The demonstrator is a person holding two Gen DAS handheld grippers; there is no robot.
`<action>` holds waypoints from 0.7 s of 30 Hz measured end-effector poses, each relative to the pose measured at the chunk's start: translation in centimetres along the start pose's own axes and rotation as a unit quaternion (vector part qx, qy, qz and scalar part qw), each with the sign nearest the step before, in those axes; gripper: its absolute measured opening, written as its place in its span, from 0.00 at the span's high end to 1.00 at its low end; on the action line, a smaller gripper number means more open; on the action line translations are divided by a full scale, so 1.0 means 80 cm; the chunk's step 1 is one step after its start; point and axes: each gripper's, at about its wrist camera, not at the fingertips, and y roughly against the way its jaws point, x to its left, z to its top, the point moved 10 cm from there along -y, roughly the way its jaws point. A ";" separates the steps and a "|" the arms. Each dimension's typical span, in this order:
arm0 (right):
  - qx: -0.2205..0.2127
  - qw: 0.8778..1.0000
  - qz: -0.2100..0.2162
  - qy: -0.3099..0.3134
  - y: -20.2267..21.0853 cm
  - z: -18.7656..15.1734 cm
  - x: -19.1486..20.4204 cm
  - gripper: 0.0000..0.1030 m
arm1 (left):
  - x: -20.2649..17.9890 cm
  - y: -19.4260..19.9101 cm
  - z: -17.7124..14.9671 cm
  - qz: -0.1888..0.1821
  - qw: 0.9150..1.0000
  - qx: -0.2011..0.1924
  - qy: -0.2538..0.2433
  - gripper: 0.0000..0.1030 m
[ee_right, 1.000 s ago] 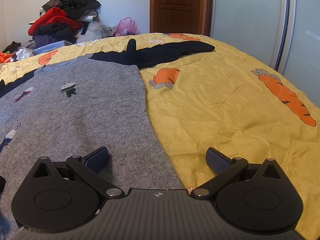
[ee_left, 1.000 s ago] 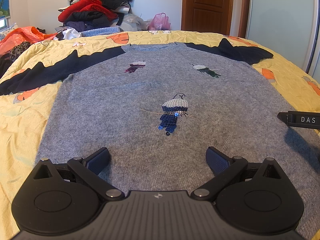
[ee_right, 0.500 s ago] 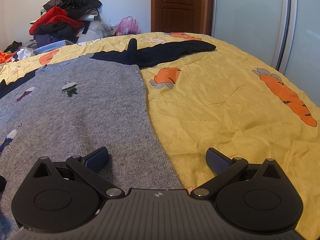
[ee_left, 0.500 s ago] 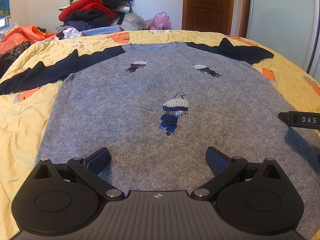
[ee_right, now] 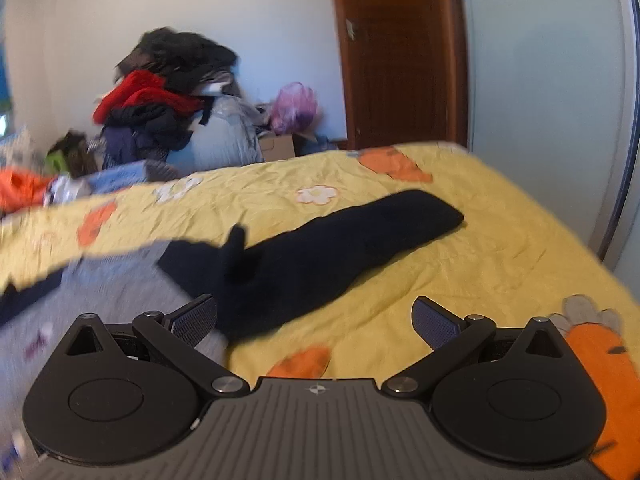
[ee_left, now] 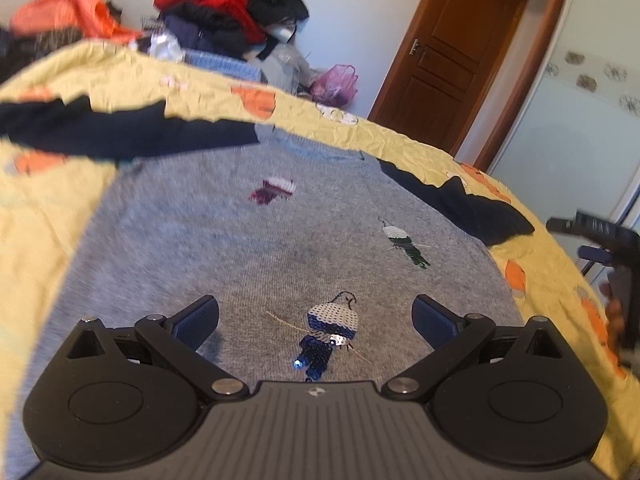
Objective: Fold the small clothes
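Observation:
A grey sweater (ee_left: 240, 248) with dark navy sleeves lies flat on the yellow bedspread (ee_left: 36, 208). Sequin bird figures decorate its front, one (ee_left: 328, 328) right between my left fingers. My left gripper (ee_left: 316, 318) hovers open over the sweater's middle, holding nothing. The left sleeve (ee_left: 120, 132) stretches away to the upper left. My right gripper (ee_right: 314, 316) is open over the right shoulder area, facing the right navy sleeve (ee_right: 340, 248). Grey sweater body (ee_right: 100, 300) shows blurred at its left. The right gripper also appears at the edge (ee_left: 600, 240) of the left wrist view.
A heap of clothes (ee_right: 164, 100) stands against the wall beyond the bed, with a pink bag (ee_right: 294, 106) beside it. A wooden door (ee_left: 452, 64) and a pale sliding wardrobe panel (ee_right: 540, 80) are on the right. Orange clothing (ee_left: 68, 16) lies far left.
Both grippers have moved forward over the sweater, toward the collar and sleeves, and tilted; the views are motion-blurred. Both stay open and empty.

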 end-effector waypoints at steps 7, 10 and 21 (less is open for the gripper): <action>-0.004 0.970 0.025 -0.242 -0.117 0.066 -0.141 0.06 | 0.001 -0.025 -0.017 0.028 0.998 0.003 -0.053 0.00; -0.002 0.949 0.019 -0.314 -0.159 0.065 -0.183 0.09 | -0.004 -0.032 -0.018 0.041 0.996 0.012 -0.079 0.00; 0.004 0.958 0.020 -0.284 -0.235 0.064 -0.190 0.78 | -0.025 -0.049 0.029 -0.049 0.996 0.066 -0.039 0.00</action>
